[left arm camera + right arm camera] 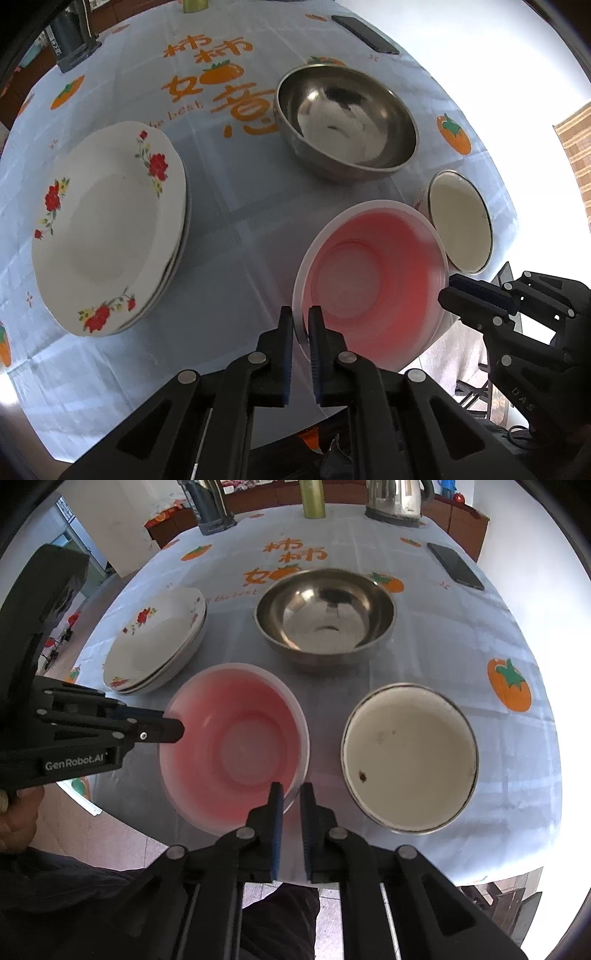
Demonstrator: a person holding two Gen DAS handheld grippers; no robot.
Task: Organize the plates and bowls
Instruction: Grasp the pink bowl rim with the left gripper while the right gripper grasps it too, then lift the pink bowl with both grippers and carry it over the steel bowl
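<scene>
A translucent pink plastic bowl (pixel 369 280) is held above the table by both grippers. My left gripper (pixel 301 317) is shut on its near-left rim; in the right wrist view it (pixel 173 729) shows at the bowl's (pixel 236 746) left edge. My right gripper (pixel 291 794) is shut on the bowl's near-right rim; in the left wrist view it (pixel 458 288) shows at the bowl's right. A stack of white floral plates (pixel 110 225) (pixel 159 642) sits at left. A steel bowl (pixel 347 118) (pixel 325 613) sits behind. A white enamel bowl (pixel 460 221) (pixel 410 757) sits at right.
The round table has a pale blue cloth (pixel 461 635) with orange persimmon prints. A black phone (pixel 454 566) lies at the far right. A kettle (pixel 395 498), a green bottle (pixel 312 498) and a dark bottle (pixel 210 506) stand along the far edge.
</scene>
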